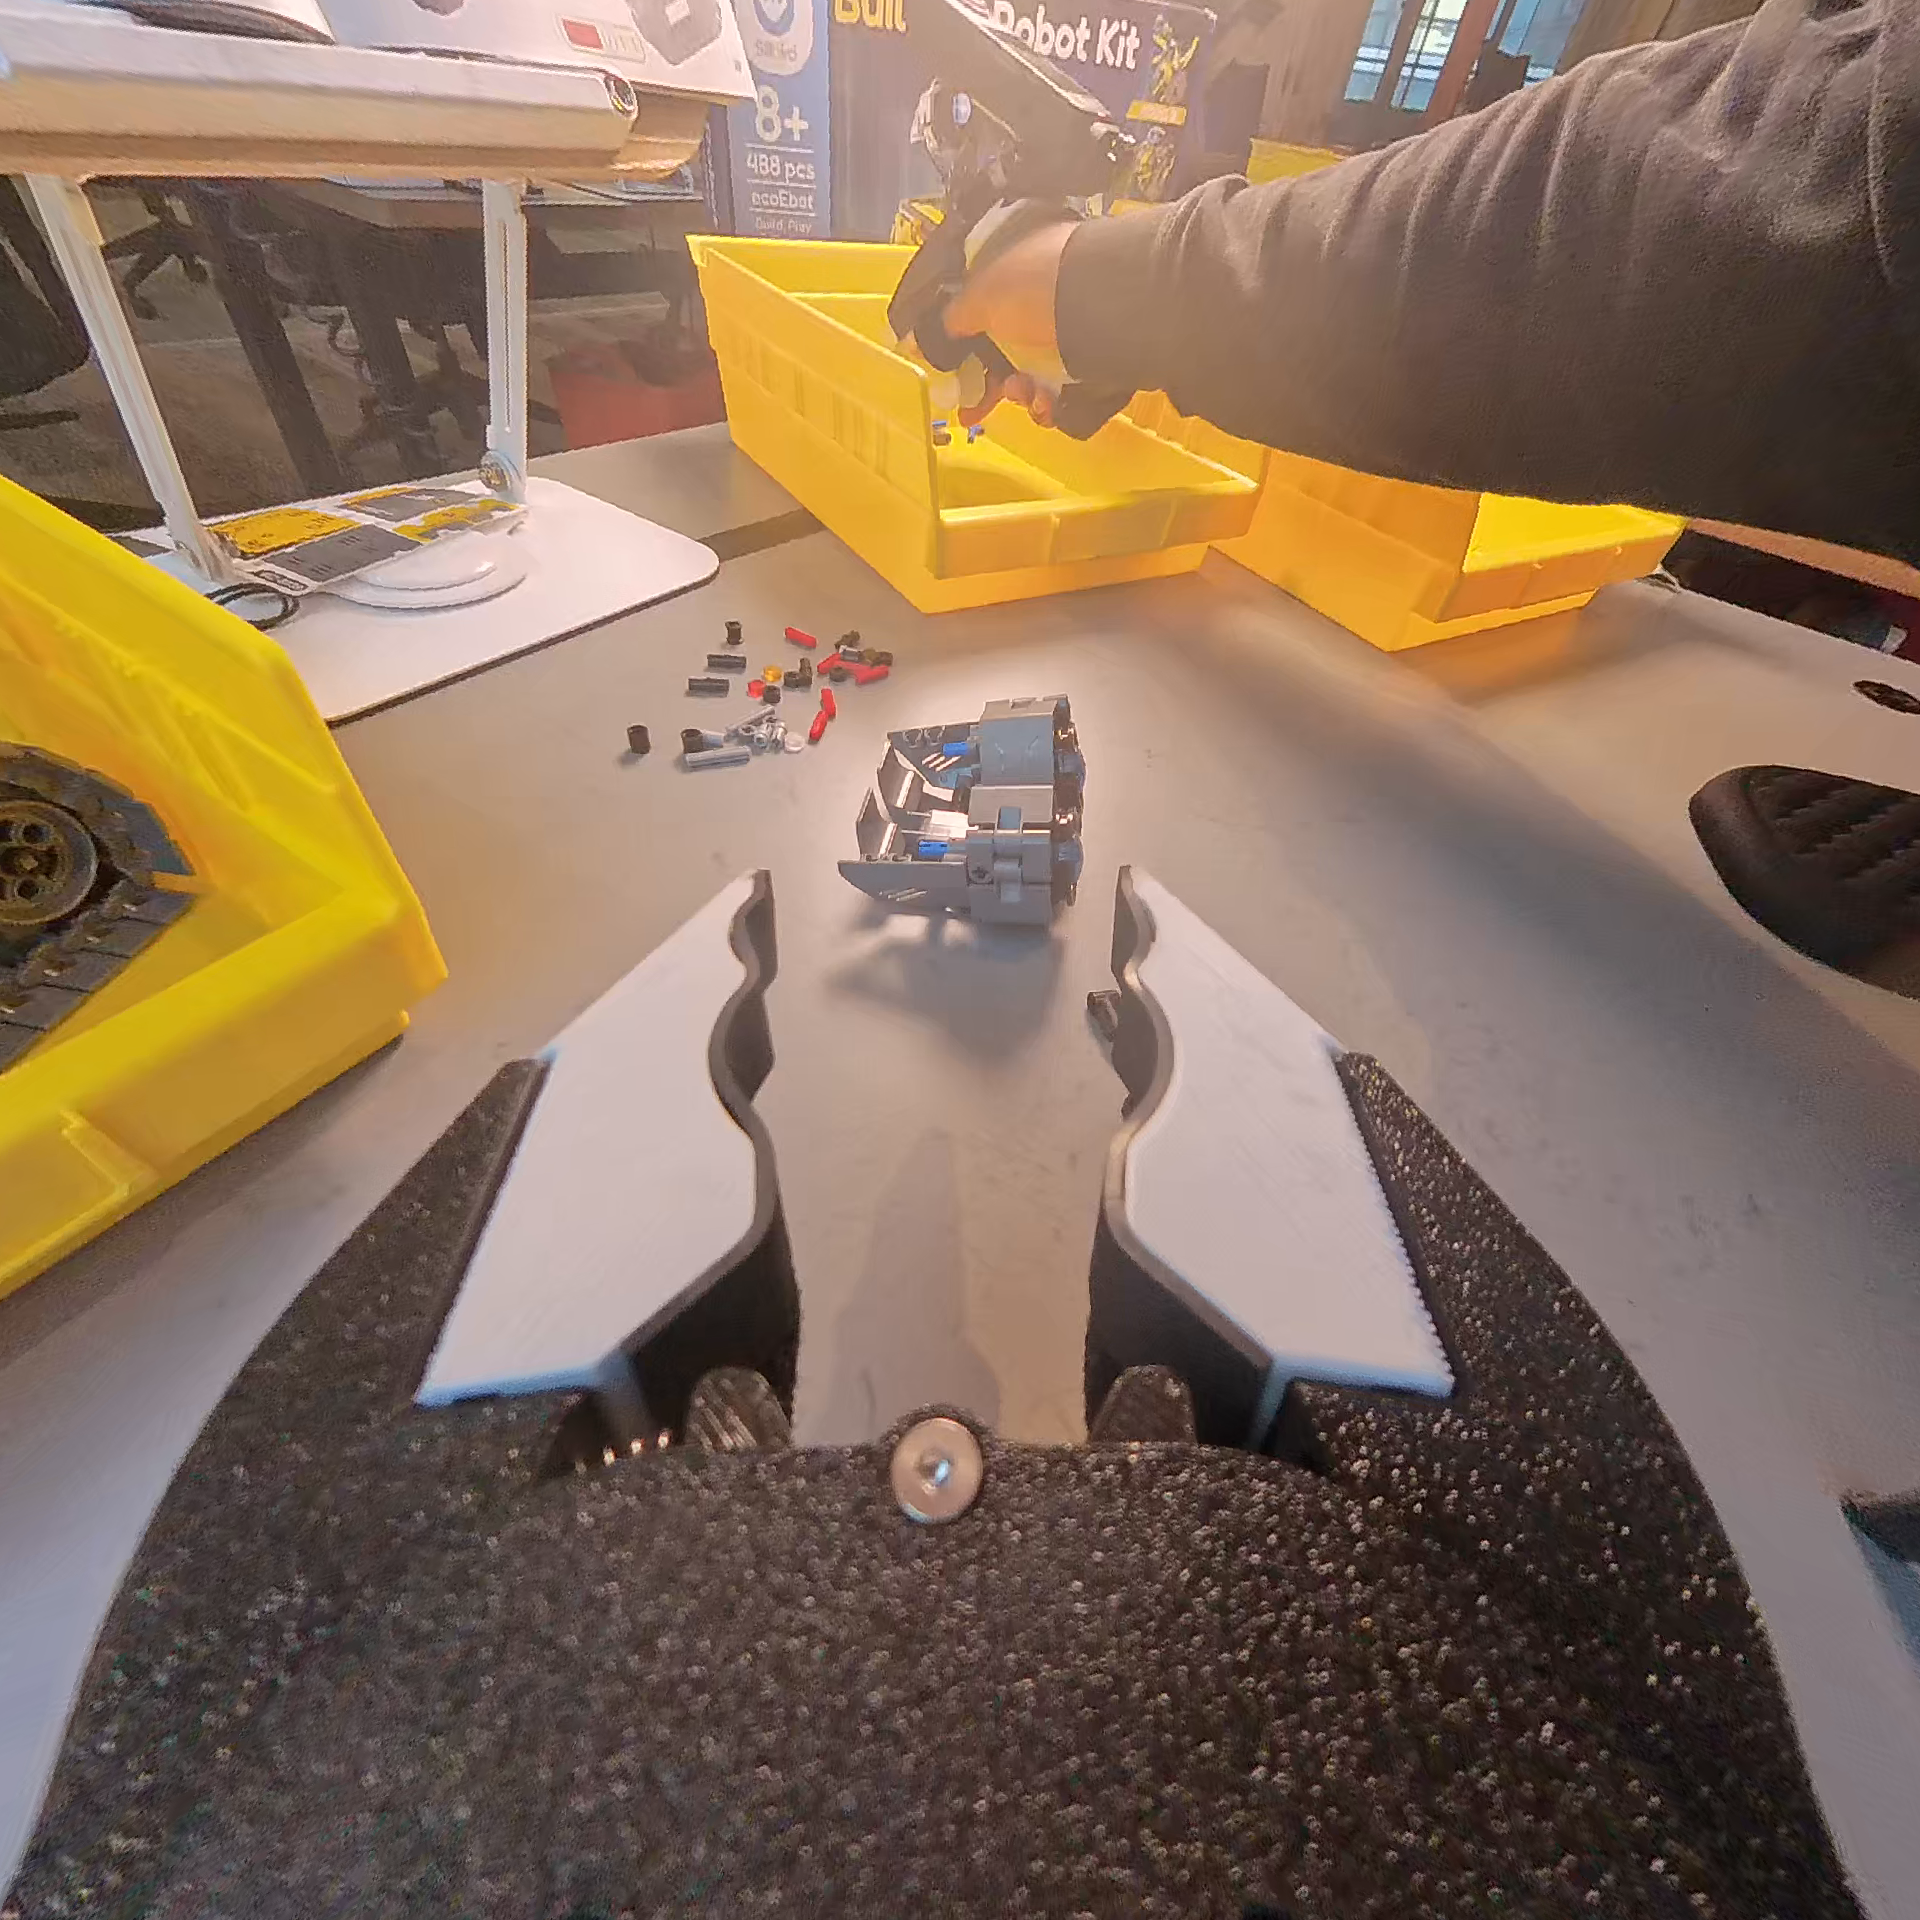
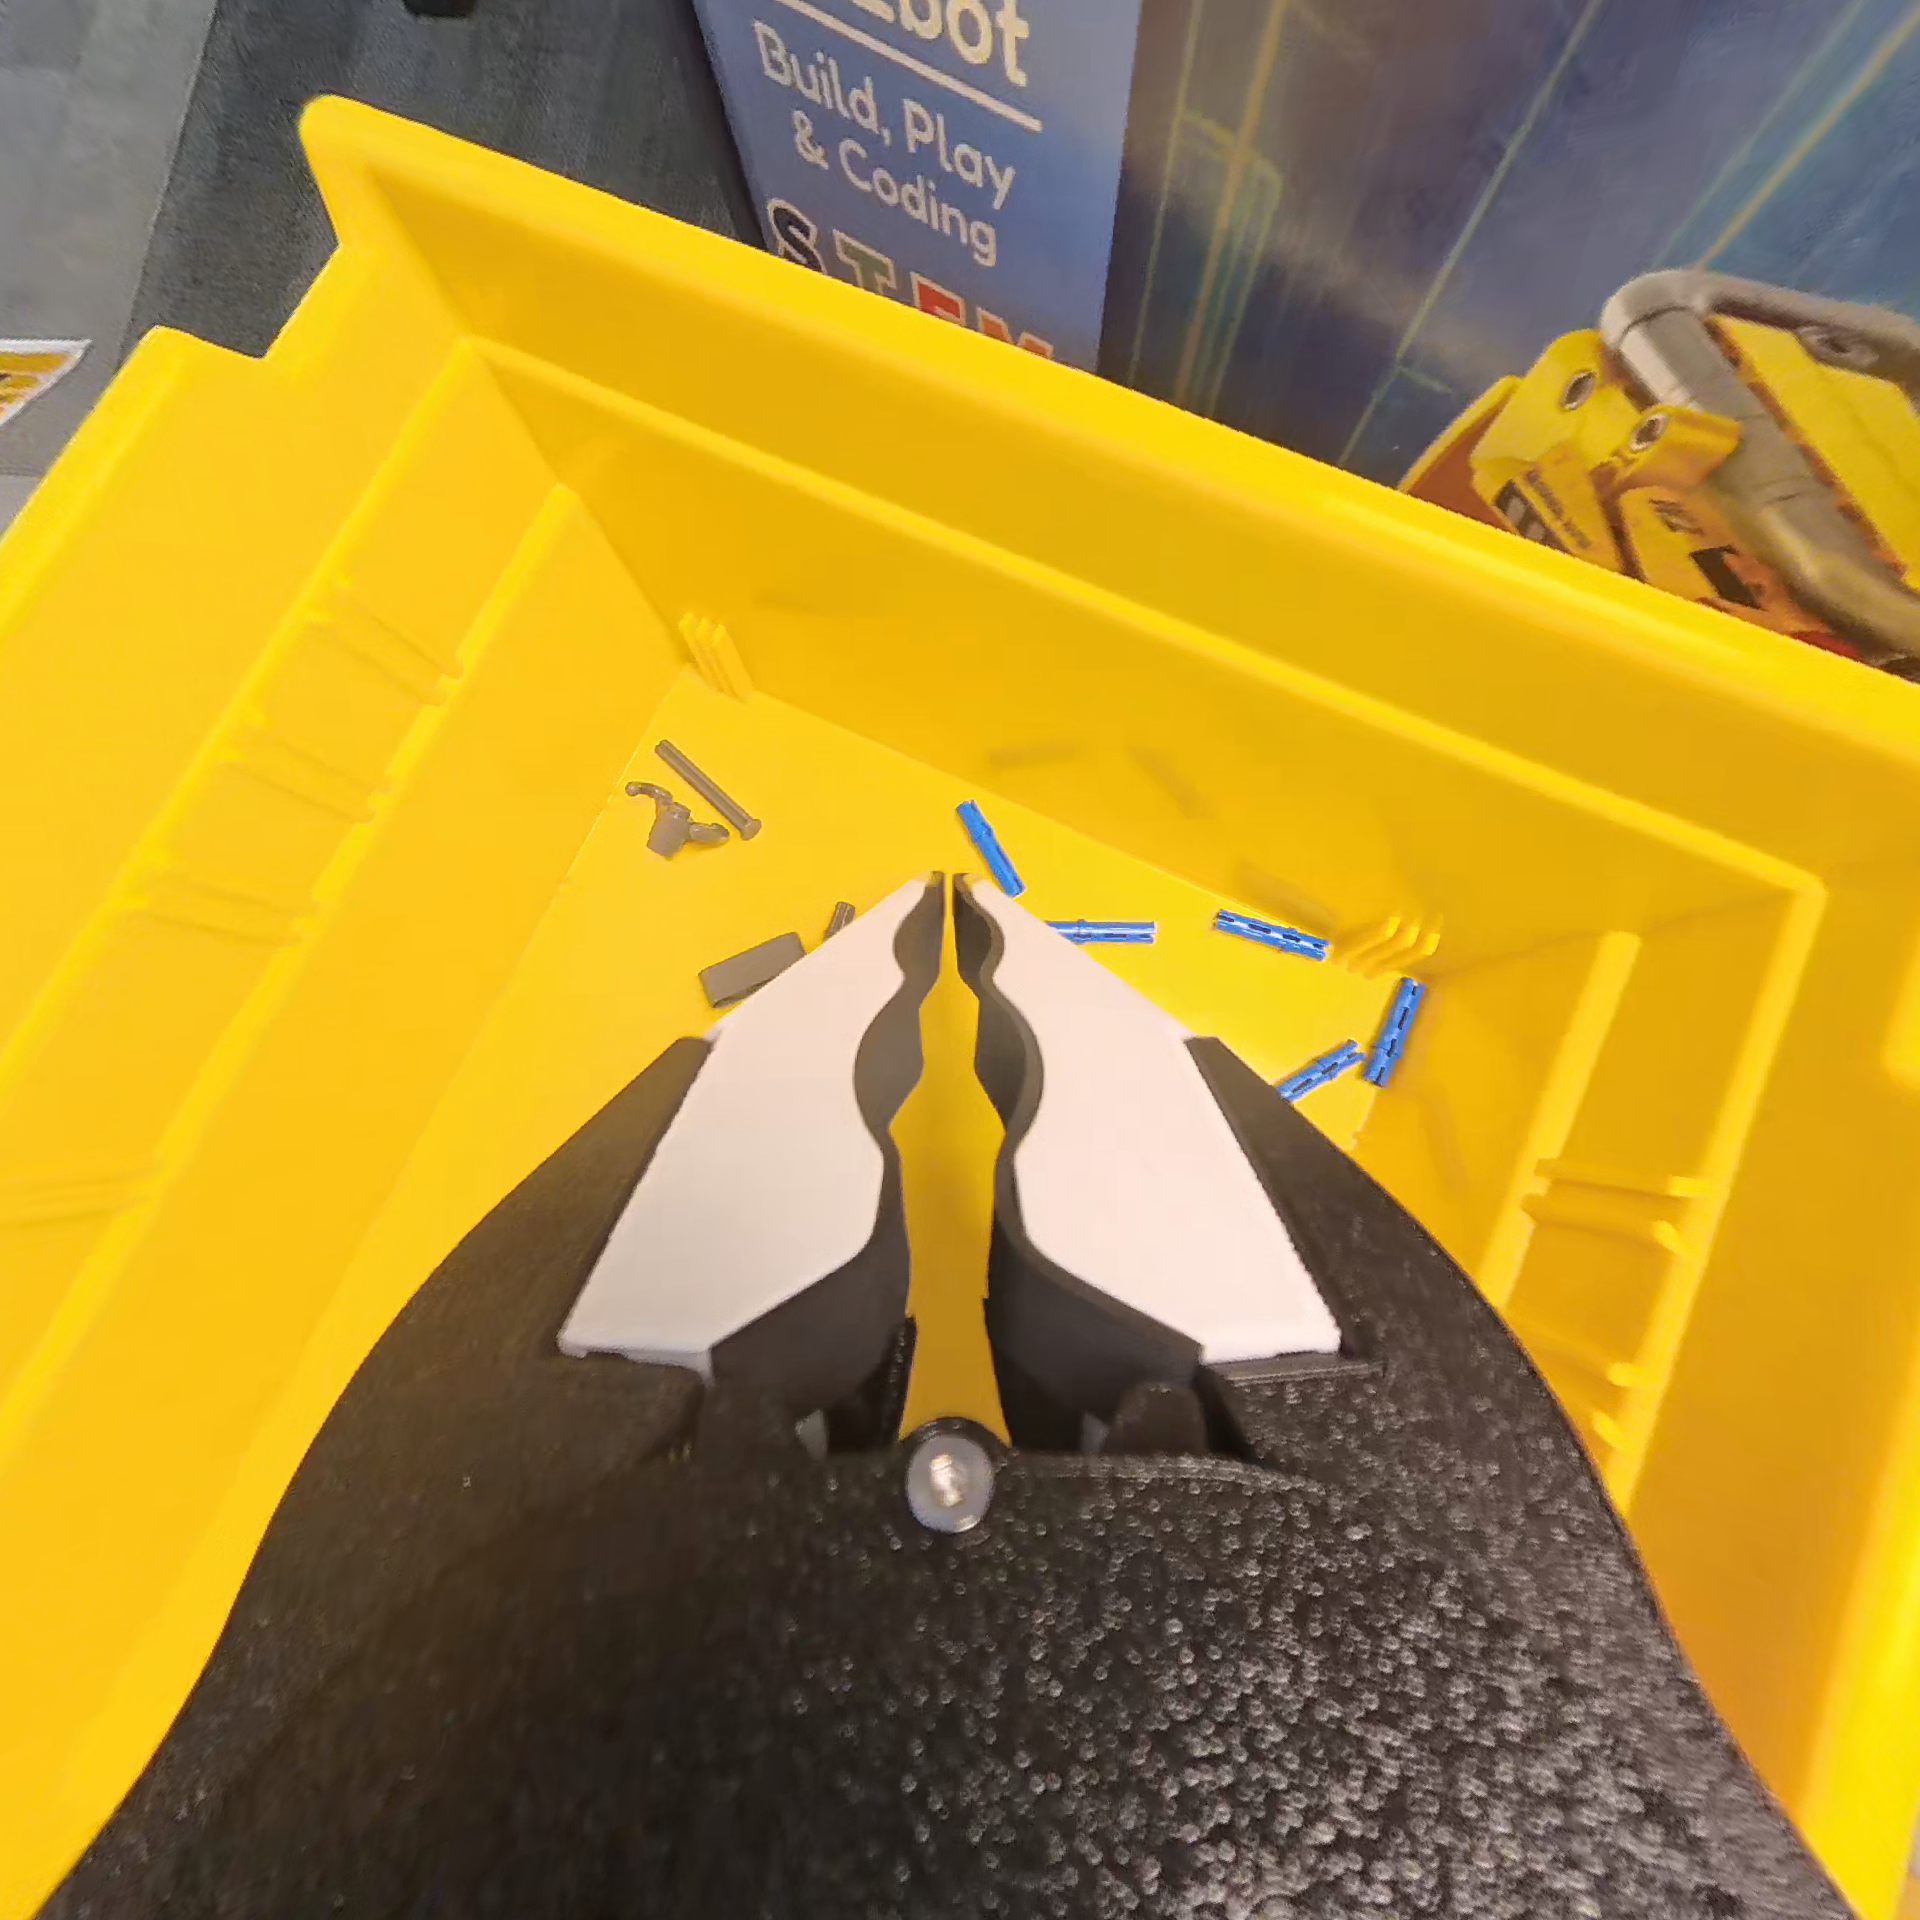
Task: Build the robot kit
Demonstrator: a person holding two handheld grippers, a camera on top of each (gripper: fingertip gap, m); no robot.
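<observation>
My left gripper (image 1: 943,894) is open and empty, low over the grey table (image 1: 1351,935). A grey brick assembly (image 1: 971,821) with blue pins stands just beyond its fingertips. A small black piece (image 1: 1103,1006) lies by the right finger. My right gripper (image 2: 948,883) is shut, tips together, reaching down into a yellow bin (image 2: 935,540). Nothing shows between its tips. A blue pin (image 2: 989,847) lies on the bin floor just past the right tip, and another (image 2: 1101,931) is beside that finger. In the left wrist view a hand (image 1: 1008,312) holds that gripper inside the bin (image 1: 831,416).
More blue pins (image 2: 1270,935) (image 2: 1392,1031) and grey parts (image 2: 707,785) (image 2: 750,968) lie in the bin. Loose red and black pieces (image 1: 774,691) sit on the table. A yellow bin with a tyre (image 1: 208,831) is at left, another bin (image 1: 1455,561) at right, and a white stand base (image 1: 499,582) behind. About 55 centimeters separates my left fingertips from my right. The right gripper is farther from the small black piece (image 1: 1103,1006), some 50 centimeters, than the left, some 9 centimeters.
</observation>
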